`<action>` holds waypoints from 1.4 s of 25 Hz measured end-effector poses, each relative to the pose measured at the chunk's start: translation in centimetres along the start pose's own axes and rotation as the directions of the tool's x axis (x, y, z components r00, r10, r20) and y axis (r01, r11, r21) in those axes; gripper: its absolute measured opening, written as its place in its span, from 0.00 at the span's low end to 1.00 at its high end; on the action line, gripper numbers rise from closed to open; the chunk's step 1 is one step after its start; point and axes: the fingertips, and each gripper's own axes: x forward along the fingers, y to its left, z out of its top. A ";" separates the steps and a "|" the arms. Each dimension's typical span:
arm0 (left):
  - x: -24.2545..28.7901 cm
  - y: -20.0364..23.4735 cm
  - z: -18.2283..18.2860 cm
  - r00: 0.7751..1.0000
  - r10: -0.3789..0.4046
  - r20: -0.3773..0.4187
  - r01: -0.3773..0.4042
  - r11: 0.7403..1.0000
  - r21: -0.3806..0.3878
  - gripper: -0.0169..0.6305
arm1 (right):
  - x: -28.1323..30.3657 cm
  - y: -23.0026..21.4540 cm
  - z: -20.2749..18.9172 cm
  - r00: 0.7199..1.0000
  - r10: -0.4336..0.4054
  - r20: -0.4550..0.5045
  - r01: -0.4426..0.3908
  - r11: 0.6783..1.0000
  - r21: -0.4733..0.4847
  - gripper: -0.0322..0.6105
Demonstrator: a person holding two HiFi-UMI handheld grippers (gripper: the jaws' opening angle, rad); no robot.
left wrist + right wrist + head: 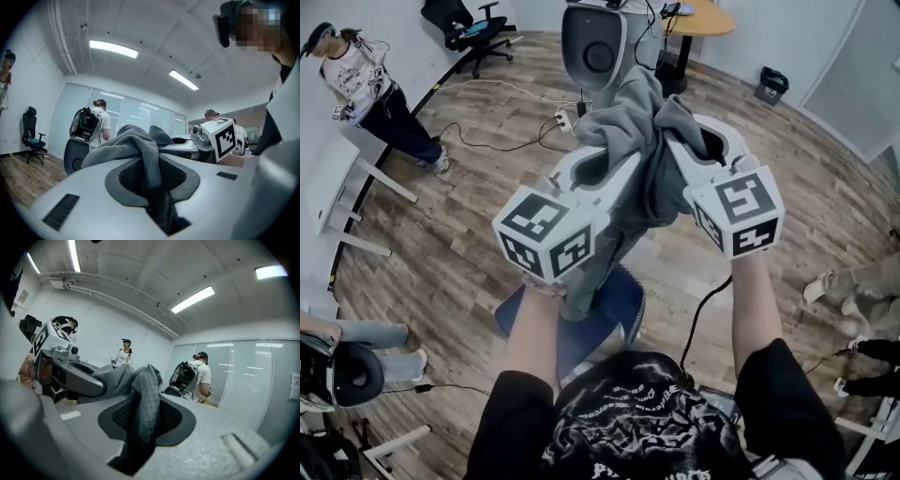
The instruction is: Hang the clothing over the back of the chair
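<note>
I hold a grey garment (636, 124) up in the air between both grippers. The left gripper (614, 167) is shut on one bunched part of it, the right gripper (680, 141) on another. The rest of the cloth hangs down between my arms (592, 274). In the left gripper view the grey fabric (140, 145) runs through the jaw slot of the left gripper (152, 180). The right gripper view shows the same cloth (146, 390) pinched in the right gripper (140, 425). A grey rounded chair back (595, 45) stands ahead of the garment. A blue seat (623, 298) lies below it.
A person (358, 80) stands at the far left by a white desk (333, 183). A black office chair (469, 26), a round wooden table (705, 19) and a dark bin (772, 84) stand at the back. Cables and a power strip (564, 119) lie on the wooden floor. Someone's legs (853, 281) are at the right.
</note>
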 end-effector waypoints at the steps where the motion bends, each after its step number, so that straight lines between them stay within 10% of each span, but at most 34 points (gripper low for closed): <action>1: 0.4 0.0 -0.9 1.000 0.003 -0.016 -0.003 1.000 -0.024 0.13 | 0.2 0.0 -1.1 1.000 0.006 -0.023 -0.006 1.000 0.001 0.19; 12: 2.2 2.6 -14.5 0.968 0.113 -0.222 -0.158 0.968 -0.196 0.13 | 2.2 2.9 -14.0 0.978 0.053 -0.204 -0.043 0.998 0.054 0.20; 20: 1.3 3.9 -23.5 0.881 0.161 -0.444 -0.284 0.931 -0.228 0.21 | 3.9 5.9 -23.8 0.914 0.155 -0.375 -0.094 0.980 0.175 0.21; 28: 2.4 3.8 -25.9 0.824 0.164 -0.542 -0.317 0.927 -0.201 0.28 | 4.8 7.4 -29.9 0.835 0.267 -0.481 -0.130 0.945 0.299 0.25; 35: 1.8 4.2 -25.1 0.842 0.211 -0.497 -0.362 0.904 -0.229 0.28 | 4.9 10.0 -35.8 0.752 0.369 -0.546 -0.104 0.884 0.455 0.27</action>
